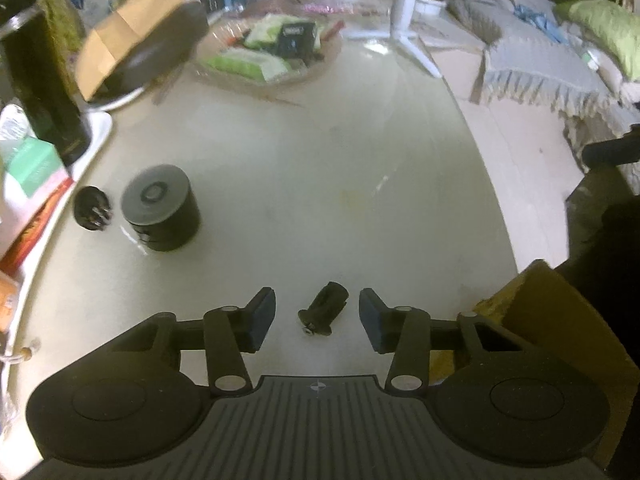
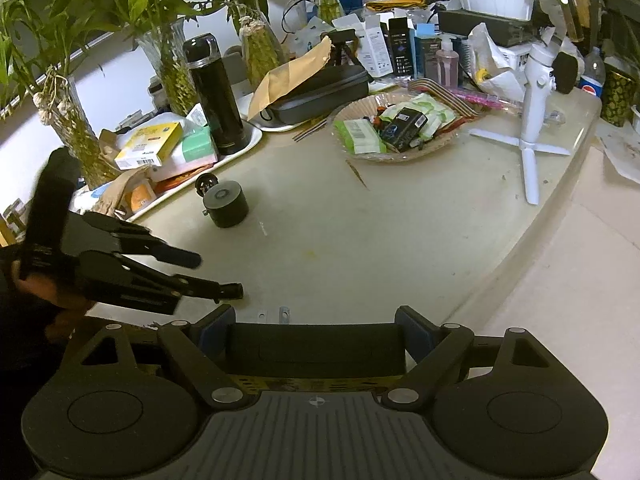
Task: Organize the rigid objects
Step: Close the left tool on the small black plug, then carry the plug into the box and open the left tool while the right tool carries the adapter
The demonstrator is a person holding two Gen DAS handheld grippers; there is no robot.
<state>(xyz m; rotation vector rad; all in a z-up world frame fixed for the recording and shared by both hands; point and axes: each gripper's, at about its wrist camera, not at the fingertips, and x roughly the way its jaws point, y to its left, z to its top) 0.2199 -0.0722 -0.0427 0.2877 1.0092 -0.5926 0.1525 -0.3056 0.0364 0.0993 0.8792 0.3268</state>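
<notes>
Pepsi bottle (image 2: 593,76) behind; left claw (image 1: 317,316) open, right claw (image 2: 316,334) gripping black case (image 2: 316,350).

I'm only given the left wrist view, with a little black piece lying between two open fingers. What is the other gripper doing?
Observer: The right gripper looks clamped across a wide black block, low over the table.
Operator: What's behind that tall black flask on my left?
Observer: Glass vases of leafy green stems, lined up along the wall.
Operator: And past the white tripod stand?
Observer: A cola bottle with a blue label, standing at the table's far right corner.
</notes>
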